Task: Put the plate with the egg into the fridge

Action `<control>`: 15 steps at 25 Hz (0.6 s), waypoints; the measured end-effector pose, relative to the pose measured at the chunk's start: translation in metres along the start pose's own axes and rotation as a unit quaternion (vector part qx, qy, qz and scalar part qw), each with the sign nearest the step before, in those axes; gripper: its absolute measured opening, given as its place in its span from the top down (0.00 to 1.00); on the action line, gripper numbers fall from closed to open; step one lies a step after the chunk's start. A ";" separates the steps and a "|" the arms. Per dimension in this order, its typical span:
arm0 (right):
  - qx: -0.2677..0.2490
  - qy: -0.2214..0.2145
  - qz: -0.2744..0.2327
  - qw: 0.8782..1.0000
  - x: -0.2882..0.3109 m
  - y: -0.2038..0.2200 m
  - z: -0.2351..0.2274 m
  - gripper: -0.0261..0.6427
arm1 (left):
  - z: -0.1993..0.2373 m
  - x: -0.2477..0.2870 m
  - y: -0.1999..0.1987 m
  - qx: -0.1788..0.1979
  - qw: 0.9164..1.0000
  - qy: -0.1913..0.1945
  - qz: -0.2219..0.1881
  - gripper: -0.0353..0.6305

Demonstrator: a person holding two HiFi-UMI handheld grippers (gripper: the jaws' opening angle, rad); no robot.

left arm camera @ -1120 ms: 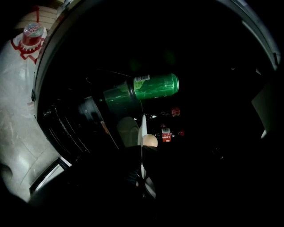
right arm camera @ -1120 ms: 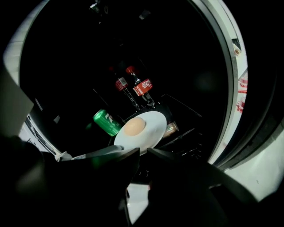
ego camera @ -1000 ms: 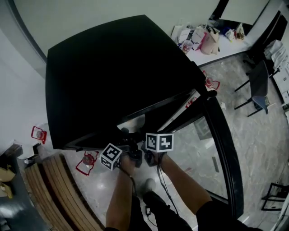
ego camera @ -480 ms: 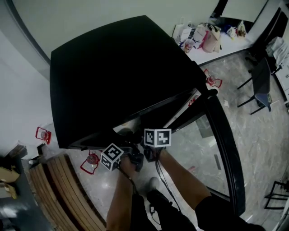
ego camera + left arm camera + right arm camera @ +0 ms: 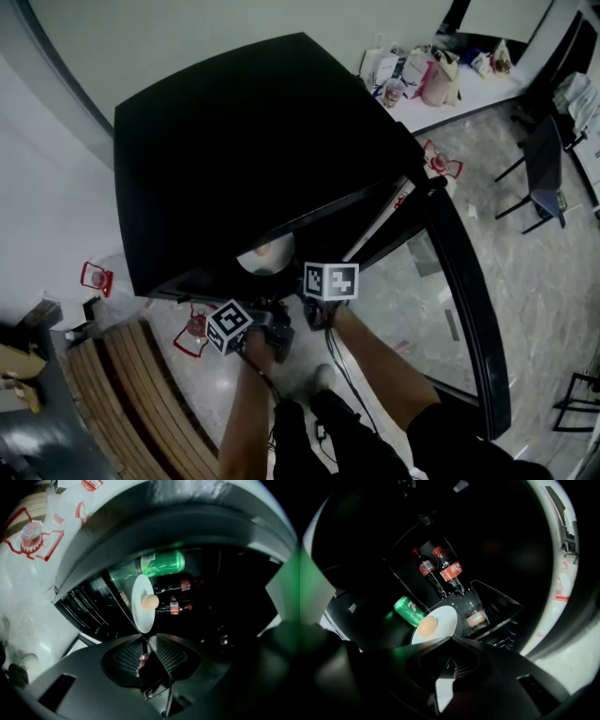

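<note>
Inside the open fridge there is one white plate with one egg on it, just beside one green can that lies on its side. The right gripper is closed on the near rim of the plate. The left gripper has just been opening its jaws; they stand a little apart, just before the rim, and do not press on it. The right gripper view shows two cola bottles upright behind. Only the head view shows the glass door, the marble floor and a desk with bags.
</note>
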State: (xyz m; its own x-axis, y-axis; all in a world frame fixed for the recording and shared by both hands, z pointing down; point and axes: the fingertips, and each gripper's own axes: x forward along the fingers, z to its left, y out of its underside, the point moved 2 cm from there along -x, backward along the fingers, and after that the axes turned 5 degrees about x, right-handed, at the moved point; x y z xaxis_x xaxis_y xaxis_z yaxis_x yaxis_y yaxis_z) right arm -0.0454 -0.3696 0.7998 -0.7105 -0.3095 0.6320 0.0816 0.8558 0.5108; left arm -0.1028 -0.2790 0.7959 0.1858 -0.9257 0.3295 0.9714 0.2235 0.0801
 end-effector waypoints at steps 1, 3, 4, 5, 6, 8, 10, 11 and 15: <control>0.005 0.000 -0.001 1.000 -0.005 0.003 0.001 0.94 | -0.003 -0.004 0.000 0.001 1.000 0.009 -0.002 0.82; 0.016 -0.001 -0.003 1.000 -0.016 0.008 0.003 0.94 | -0.010 -0.014 0.000 0.004 1.000 0.020 -0.004 0.83; 0.020 -0.002 -0.005 1.000 -0.022 0.010 0.006 0.94 | -0.013 -0.019 0.000 0.009 1.000 0.019 -0.004 0.83; 0.024 -0.002 -0.009 1.000 -0.029 0.014 0.010 0.95 | -0.015 -0.026 0.001 0.016 1.000 0.016 -0.004 0.87; 0.027 -0.003 -0.014 1.000 -0.037 0.018 0.014 0.95 | -0.017 -0.034 0.001 0.024 1.000 0.012 -0.003 0.91; 0.034 -0.007 -0.031 0.999 -0.057 0.022 0.026 0.95 | -0.026 -0.050 0.003 0.046 0.999 0.009 0.002 0.93; 0.036 -0.016 -0.054 0.998 -0.083 0.025 0.043 0.95 | -0.039 -0.068 0.007 0.080 0.997 0.011 0.015 0.93; 0.034 -0.022 -0.067 0.997 -0.098 0.027 0.053 0.95 | -0.048 -0.078 0.011 0.105 0.994 0.013 0.024 0.93; 0.001 -0.035 -0.138 0.990 -0.171 0.041 0.093 0.95 | -0.094 -0.122 0.040 0.235 0.969 0.034 0.074 0.93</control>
State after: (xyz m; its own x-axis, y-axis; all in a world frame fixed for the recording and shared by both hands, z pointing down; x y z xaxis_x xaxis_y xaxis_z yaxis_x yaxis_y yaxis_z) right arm 0.0141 -0.2434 0.6584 -0.7517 -0.5028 0.4269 -0.1235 0.7431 0.6577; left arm -0.0732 -0.1859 0.6705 0.3435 -0.8870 0.3087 0.7615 0.4554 0.4612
